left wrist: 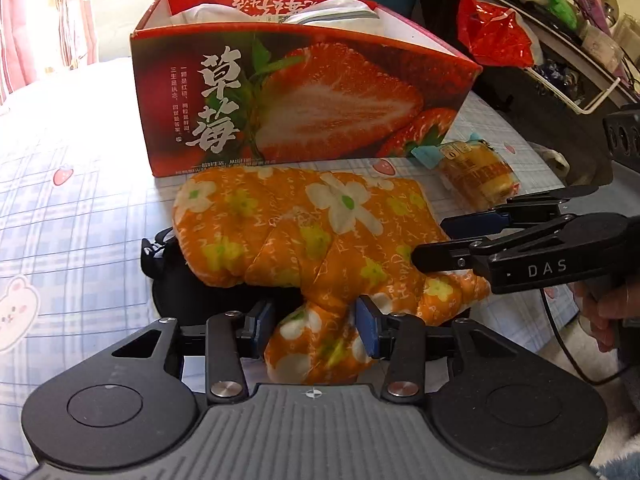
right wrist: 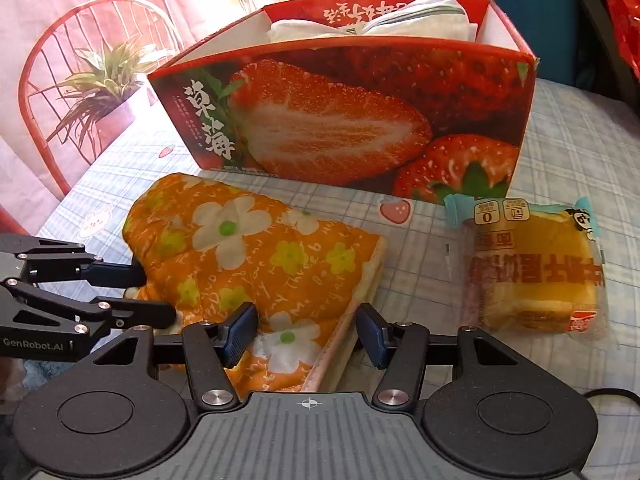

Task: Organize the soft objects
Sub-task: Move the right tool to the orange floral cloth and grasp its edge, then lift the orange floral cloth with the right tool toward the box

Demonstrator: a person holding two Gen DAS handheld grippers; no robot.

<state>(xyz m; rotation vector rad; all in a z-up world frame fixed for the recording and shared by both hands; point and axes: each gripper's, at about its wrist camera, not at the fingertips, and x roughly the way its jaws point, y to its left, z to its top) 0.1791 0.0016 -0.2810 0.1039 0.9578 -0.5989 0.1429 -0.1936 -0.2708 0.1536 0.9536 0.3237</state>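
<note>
The orange floral quilted cloth lies bunched on the checked tabletop, just in front of the strawberry box, partly over a dark strapped thing. The left claw has a bunched corner between its pads and appears pressed on the fabric; the right claw stands half-wide astride the cloth's near edge, and whether its pads bite I cannot tell. Judged from here, both should seize thick folds and lift together, high enough to clear the box's front wall. White folded fabric already fills the box's back. A wrapped cake sits right of the box's front corner, clear.
</note>
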